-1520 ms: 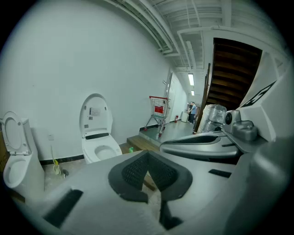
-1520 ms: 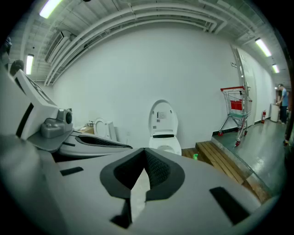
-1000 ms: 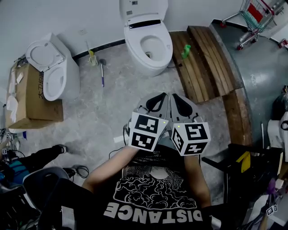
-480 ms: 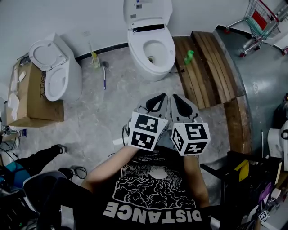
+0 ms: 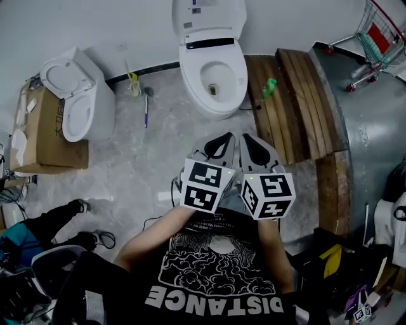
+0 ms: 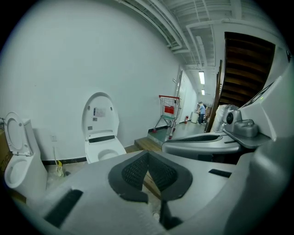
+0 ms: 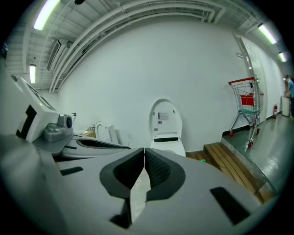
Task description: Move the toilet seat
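Both pairs closed, nothing in them: your left tongs (image 5: 220, 143) have their dark pads pressed tip to tip, and the right tongs (image 5: 252, 145) match, side by side in front of your chest and tilted a little downward. Each gripper view confirms it, with only floor and wall showing past the pads.

The white toilet (image 5: 212, 66) sits straight ahead against the wall, well apart from both pairs. Its raised lid (image 5: 209, 19) leans back against the wall and the bowl is open. A second toilet (image 5: 79, 105) stands off to your left beside a cardboard box (image 5: 38, 136), also with its lid up.

I'd call this the approach, with no contact made. The next move, as I judge it, is to close the gap to the toilet ahead, spread one pair of jaws, and come in on a free edge of the seat squarely enough for the pads to bite on smooth plastic.

Now the trouble spots. I can't tell whether the seat ring is folded up behind that lid or lying on the rim; white on white blurs the two. Your marker cubes and arms hide the floor just beneath the tongs. The shopping cart (image 5: 380, 38) is cut off at the top right, and the clutter at the lower left is too dark to name
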